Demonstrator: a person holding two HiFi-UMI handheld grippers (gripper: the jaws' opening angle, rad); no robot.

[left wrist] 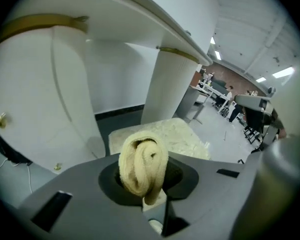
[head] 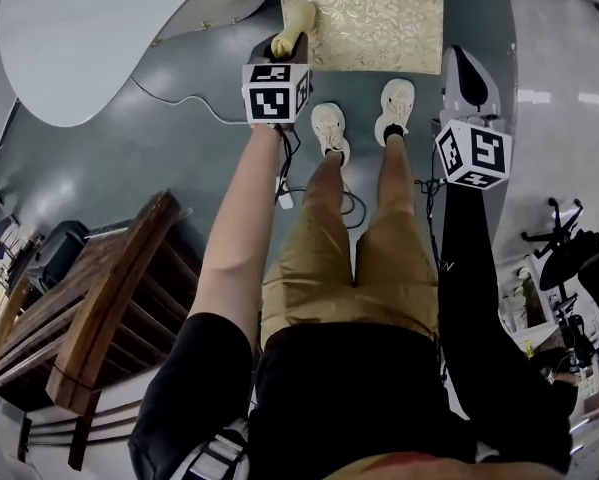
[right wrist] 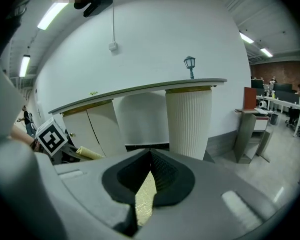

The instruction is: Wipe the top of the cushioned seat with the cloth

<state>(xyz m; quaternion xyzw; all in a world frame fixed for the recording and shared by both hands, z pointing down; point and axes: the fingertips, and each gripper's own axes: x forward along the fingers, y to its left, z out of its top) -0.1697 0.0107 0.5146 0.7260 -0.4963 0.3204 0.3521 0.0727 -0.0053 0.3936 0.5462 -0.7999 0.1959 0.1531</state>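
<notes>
We pinch the rolled cloth (head: 297,23) in our left gripper (head: 282,48), cushioned seat (head: 374,18) just ahead, ready for wiping; our right gripper (head: 464,73) hangs pressed together, empty.

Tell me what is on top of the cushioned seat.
Only the rolled cloth, clamped in the left gripper, over a corner of the cushioned seat; contact cannot be told. The patch beneath is covered.

Cloth (left wrist: 143,165) between left gripper (left wrist: 145,186) fingers, projecting past tips. Cushioned seat (head: 374,18) just beyond tips, below; cloth end over its left edge. Right gripper (head: 466,76) fingertips beside seat's right edge.
</notes>
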